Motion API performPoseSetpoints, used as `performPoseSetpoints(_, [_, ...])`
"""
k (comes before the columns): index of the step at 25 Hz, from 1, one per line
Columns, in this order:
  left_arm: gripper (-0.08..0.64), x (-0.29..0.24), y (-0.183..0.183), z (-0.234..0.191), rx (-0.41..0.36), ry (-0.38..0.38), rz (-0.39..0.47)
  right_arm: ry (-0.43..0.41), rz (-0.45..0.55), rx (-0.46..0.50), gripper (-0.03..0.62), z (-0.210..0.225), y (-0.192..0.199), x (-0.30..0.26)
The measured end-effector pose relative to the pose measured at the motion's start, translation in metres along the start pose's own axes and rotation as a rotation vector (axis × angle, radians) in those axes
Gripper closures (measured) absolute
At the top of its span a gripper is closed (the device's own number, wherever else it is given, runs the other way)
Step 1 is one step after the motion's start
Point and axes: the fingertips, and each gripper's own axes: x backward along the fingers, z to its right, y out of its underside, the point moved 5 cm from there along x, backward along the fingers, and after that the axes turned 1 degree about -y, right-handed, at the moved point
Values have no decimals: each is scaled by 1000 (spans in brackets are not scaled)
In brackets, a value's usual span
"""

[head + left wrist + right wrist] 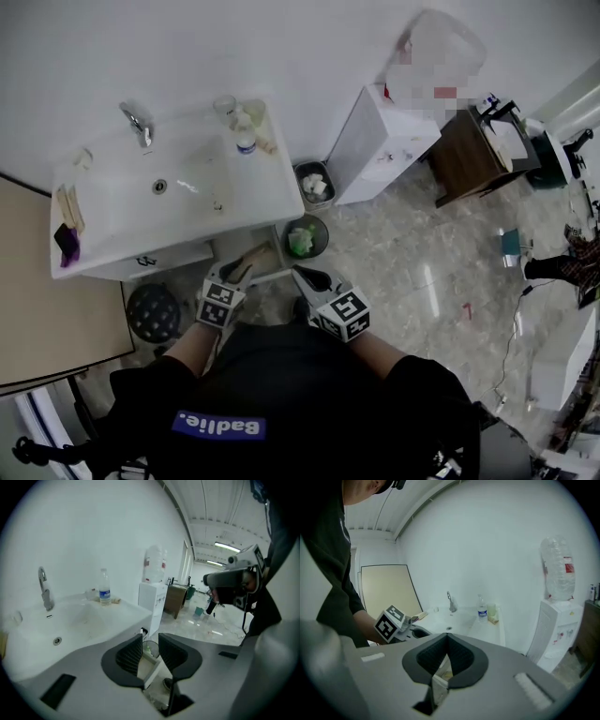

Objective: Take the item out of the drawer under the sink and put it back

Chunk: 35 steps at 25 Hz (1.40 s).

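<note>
- sink [111, 223] far left, white, w/ tap [138, 124] & water bottle [245, 137] on its back edge.
- drawer [255, 260] under the sink's right end stands pulled out, pale brown inside; can't make out the item in it.
- left tongs [150, 643] just in front of the drawer, open, nothing btwn the pads; drawer's white wall shows thru the gap.
- right tongs [446, 637] beside them, closed tip to tip, gripping nothing, aimed toward the drawer.
- 2 round bins on the floor right of the sink: far bin [302, 172] w/ white rubbish, near bin [322, 226] w/ green.
- white water cooler [380, 141] by the wall, further right.
</note>
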Motion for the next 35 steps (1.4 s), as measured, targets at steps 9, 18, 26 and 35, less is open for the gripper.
performPoseSetpoints(9, [488,94,-52,31,12,62,224,-80,45,35,600,-45,-26,-13])
performPoseSetpoints(18, [534,155,-94,57,54,163,385,-141,128,83,600,-73,-53,-6])
performPoseSetpoints(26, [552,173,-99,67,55,222,424,-186,140,92,600,-84,-57,-10])
performPoseSetpoints(35, [554,168,-91,59,69,207,407,-265,139,132,600,-93,-63,-16])
